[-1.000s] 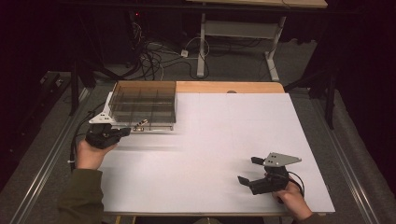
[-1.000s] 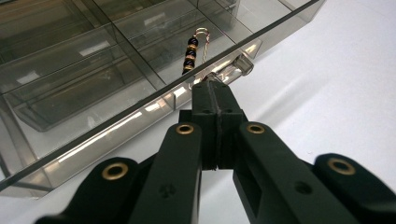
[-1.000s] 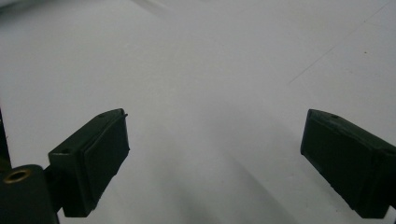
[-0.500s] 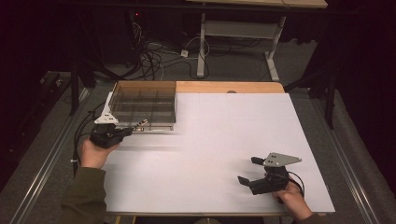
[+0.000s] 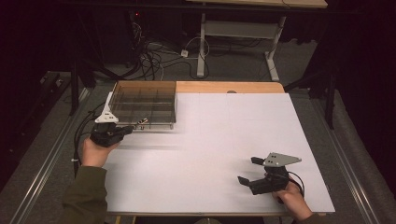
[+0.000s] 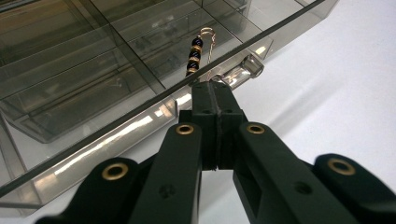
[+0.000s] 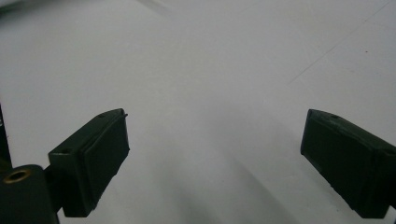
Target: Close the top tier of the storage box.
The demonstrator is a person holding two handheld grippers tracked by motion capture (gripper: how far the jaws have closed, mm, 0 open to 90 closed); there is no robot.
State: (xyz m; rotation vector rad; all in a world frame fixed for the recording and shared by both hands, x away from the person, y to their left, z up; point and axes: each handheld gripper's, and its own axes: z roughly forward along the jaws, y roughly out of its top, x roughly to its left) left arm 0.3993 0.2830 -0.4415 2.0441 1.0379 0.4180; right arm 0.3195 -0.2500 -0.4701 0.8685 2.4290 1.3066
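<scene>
A clear plastic compartment box [image 5: 145, 84] stands at the table's back left. My left gripper [image 5: 134, 127] sits at its front wall, held by a hand. In the left gripper view this gripper [image 6: 215, 89] is shut on the thin wire of a beaded earring [image 6: 195, 55]. The earring has dark blue and gold beads and reaches over the box's rim [image 6: 116, 122] above a front compartment. In the high view the earring [image 5: 142, 122] is a small speck at the front wall. My right gripper [image 5: 249, 170] rests open near the front right of the table, with nothing between its pads [image 7: 105, 161].
The white table top [image 5: 224, 126] spreads between the two hands, with a wooden strip [image 5: 229, 87] along its back edge. Cables [image 5: 159, 60] and a metal stand [image 5: 233, 32] lie on the floor beyond. Dark rails run along both sides.
</scene>
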